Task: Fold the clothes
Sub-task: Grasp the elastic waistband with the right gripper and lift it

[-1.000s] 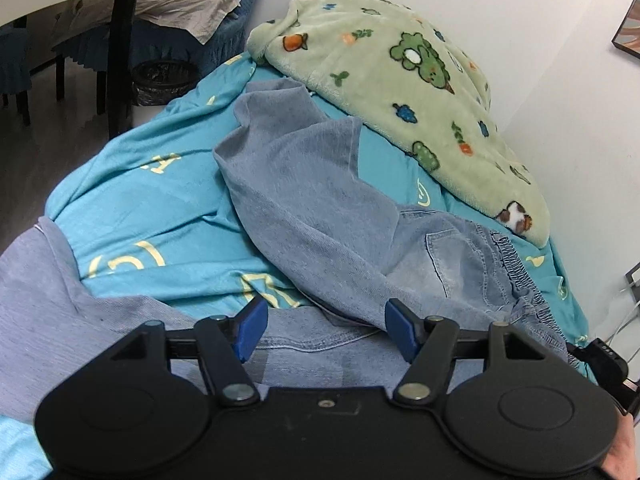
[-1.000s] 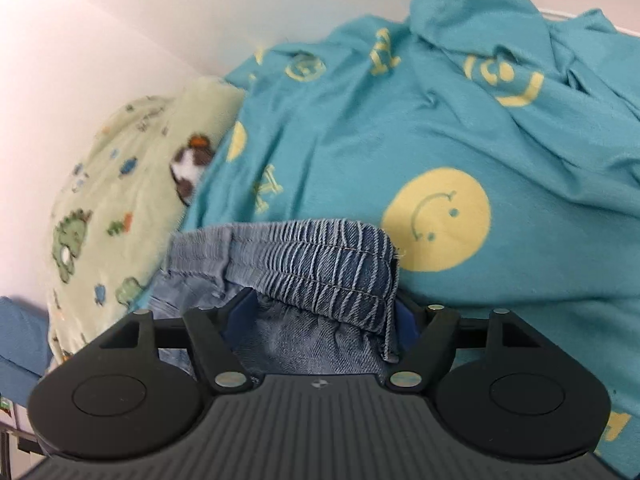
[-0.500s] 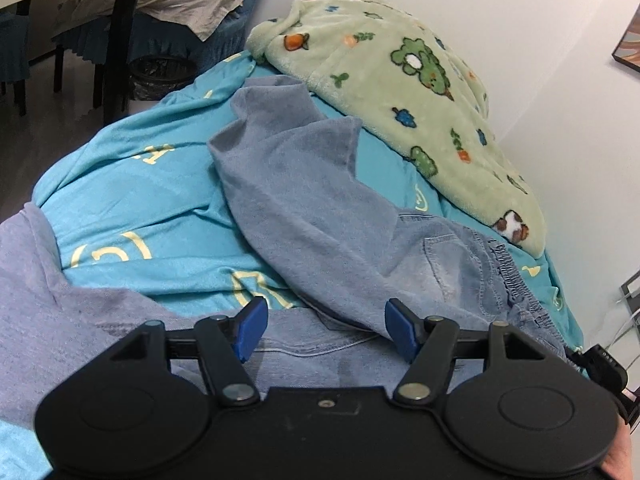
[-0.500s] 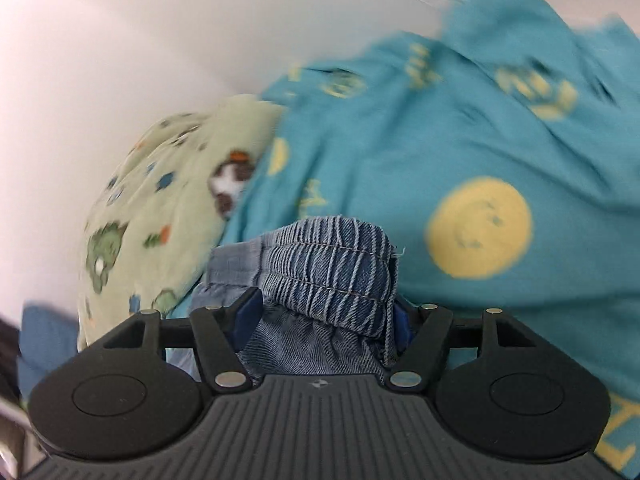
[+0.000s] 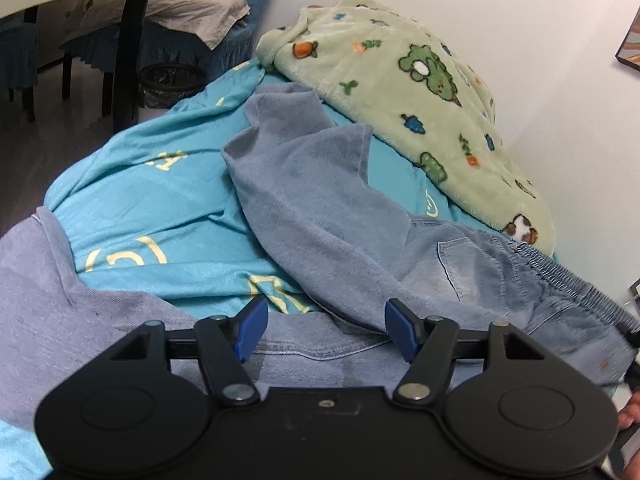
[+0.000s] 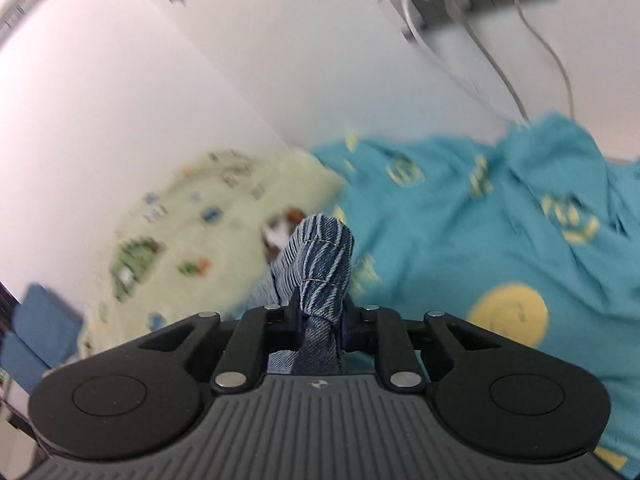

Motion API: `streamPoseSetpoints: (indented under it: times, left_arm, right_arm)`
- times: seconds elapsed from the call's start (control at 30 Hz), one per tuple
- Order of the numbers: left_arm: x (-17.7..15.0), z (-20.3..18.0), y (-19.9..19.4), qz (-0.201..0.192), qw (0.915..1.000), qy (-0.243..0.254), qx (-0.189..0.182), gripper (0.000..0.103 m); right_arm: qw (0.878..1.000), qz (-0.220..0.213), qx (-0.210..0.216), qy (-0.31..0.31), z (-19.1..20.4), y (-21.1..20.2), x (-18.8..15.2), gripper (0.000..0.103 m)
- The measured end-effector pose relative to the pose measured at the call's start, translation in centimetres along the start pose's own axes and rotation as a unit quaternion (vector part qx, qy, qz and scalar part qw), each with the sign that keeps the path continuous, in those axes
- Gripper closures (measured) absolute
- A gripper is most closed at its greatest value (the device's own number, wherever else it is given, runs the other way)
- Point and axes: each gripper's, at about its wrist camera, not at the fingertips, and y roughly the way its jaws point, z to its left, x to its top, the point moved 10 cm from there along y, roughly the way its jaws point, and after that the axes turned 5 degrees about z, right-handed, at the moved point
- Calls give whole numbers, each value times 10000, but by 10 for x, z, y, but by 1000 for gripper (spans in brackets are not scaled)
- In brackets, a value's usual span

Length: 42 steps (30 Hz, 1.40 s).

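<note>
On the bed [image 5: 132,208], jeans [image 5: 320,216] lie spread over the teal sheet, one leg running toward the far edge, the waistband [image 6: 320,264] at the wall side. The right tool [image 6: 320,320] is closing its jaws on that bunched waistband, pads pressing the denim. The left tool [image 5: 326,330] hovers half open over the near hem, gripping nothing. A green blanket [image 5: 400,92] fills the wall side; bare sheet lies open leftward.
</note>
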Motion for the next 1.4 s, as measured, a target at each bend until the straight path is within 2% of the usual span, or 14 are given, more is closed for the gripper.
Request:
streamPoseSetpoints:
  times: [0.1,0.2,0.33,0.43,0.57,0.67,0.7,0.83,0.93,1.0,1.07,1.23,1.3,1.4]
  left_arm:
    - [-1,-1,-1,21,10000,49,26,41]
    - [-2,-1,0,39,10000,54,12,41]
    - [-5,-1,4,116,9999,91,31,41]
    - [-6,-2,10,198,9996,167,119,41]
    - [-9,-5,14,287,9993,213,128,41]
    - [-12,-9,13,283,9989,337,133,41]
    - [-13,-10,11,284,9990,347,84,41]
    - [-16,-15,4,291,9988,371,-145,40]
    - [-18,-16,2,316,9986,375,-209,39]
    - [-19,-16,0,329,9985,358,-241,39]
    - [-18,-16,-3,307,9986,297,-310,39]
    - [-8,-9,-20,250,9981,-55,-560,39]
    - [7,1,-40,145,9959,-469,-755,39]
    - [33,26,-81,-104,9881,-1106,-1059,39]
  right_arm:
    - [9995,-211,-30,234,-11,1,18,88]
    - [9976,-184,-433,509,-42,15,22,88]
    - [9887,363,-1294,663,-90,43,-5,88]
    - [9809,737,-1634,751,-116,54,-26,85]
    - [9813,806,-1448,982,-114,44,-27,78]
    - [9824,805,-1191,1189,-98,23,-28,63]
    - [9829,791,-1158,1190,-92,14,-30,54]
    - [9880,836,-1196,506,-59,-14,-38,51]
    - [9920,617,-1096,74,-37,-44,-42,47]
    - [9925,857,-867,80,-28,-53,-60,39]
    - [9897,1236,-694,213,-25,-56,-83,37]
    - [9607,2537,-575,971,-33,-41,-157,36]
    - [9550,2760,-335,1035,-25,-32,-169,36]
    - [9540,2842,-251,916,-19,-22,-175,38]
